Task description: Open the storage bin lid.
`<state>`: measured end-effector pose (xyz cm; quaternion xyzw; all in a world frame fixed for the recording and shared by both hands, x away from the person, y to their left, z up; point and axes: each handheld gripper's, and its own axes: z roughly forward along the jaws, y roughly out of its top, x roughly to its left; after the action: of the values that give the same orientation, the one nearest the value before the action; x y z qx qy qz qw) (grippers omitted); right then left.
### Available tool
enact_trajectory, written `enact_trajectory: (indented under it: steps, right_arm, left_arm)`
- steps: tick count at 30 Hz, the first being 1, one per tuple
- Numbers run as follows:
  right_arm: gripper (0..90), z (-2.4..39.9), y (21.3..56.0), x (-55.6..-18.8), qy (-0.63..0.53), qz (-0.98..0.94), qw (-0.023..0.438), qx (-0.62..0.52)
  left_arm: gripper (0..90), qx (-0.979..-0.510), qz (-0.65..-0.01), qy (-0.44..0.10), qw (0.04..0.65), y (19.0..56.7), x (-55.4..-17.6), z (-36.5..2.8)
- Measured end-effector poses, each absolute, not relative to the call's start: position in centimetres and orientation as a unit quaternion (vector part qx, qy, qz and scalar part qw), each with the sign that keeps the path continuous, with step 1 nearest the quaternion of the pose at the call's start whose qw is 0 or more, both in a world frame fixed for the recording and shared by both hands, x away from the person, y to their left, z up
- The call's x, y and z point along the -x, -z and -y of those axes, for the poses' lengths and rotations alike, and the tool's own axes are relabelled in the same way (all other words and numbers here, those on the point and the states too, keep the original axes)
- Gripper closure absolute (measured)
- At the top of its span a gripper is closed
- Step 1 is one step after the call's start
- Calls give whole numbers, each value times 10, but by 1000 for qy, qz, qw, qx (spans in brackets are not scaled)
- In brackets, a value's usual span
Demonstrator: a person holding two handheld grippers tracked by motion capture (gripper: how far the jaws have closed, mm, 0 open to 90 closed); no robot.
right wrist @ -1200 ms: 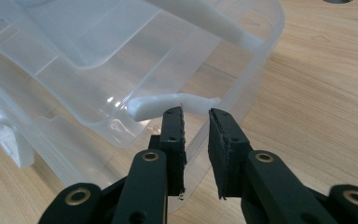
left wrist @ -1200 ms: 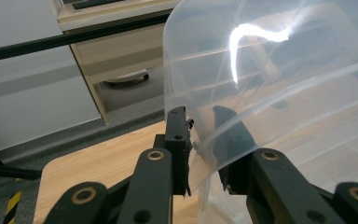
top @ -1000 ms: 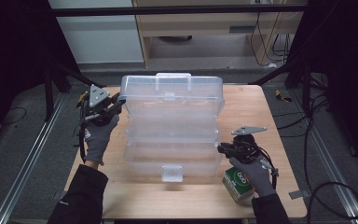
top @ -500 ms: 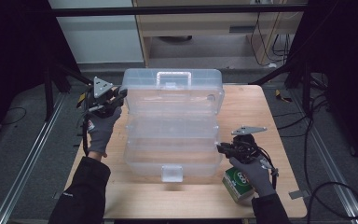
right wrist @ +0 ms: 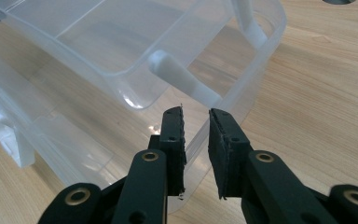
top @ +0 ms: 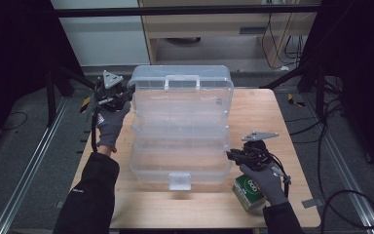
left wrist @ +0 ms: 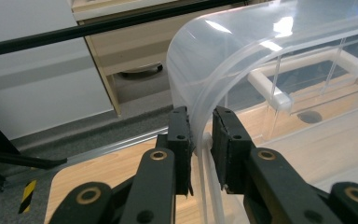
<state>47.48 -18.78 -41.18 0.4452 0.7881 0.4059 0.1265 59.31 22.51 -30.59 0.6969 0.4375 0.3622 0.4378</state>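
Clear plastic organiser box (top: 180, 131) sits in the middle of the wooden table (top: 292, 122), its tiers fanned out toward me and its lid (top: 181, 83) raised at the far end, the white handle (top: 181, 79) on top. My left gripper (top: 119, 93) is up at the lid's left corner; in the left gripper view its jaws are drawn narrow and pinch the curved rim of the lid (left wrist: 200, 107) between them. My right gripper (top: 233, 155) is low at the box's right side, near the front tier. In the right gripper view its jaws straddle the edge of a lower tray (right wrist: 200, 140) with a small gap on either side, so I cannot tell whether they grip it. Beside my right hand (top: 265, 183) a small green-labelled box (top: 248, 191) lies on the table's front right corner.
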Motion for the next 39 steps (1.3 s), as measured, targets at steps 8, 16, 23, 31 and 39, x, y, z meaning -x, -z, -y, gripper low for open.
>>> enact_trajectory:
  steps: [8,16,23,31,39]
  right_arm:
    - [760,188,412,-475,-405,-788,126,-446]
    - [761,188,412,-475,-405,-787,126,-447]
    - [761,187,412,-475,-405,-788,126,-447]
    - [760,187,412,-475,-405,-787,125,-448]
    - [760,187,411,-475,-404,-787,123,-449]
  left_arm:
    - [777,-694,-446,-352,442,308,-609,-224]
    - [777,-691,-454,-348,443,310,-623,-222]
    - [776,-690,-462,-344,437,312,-634,-221]
    - [771,-689,-474,-344,427,317,-649,-217]
    - [771,-689,-483,-336,423,322,-662,-216]
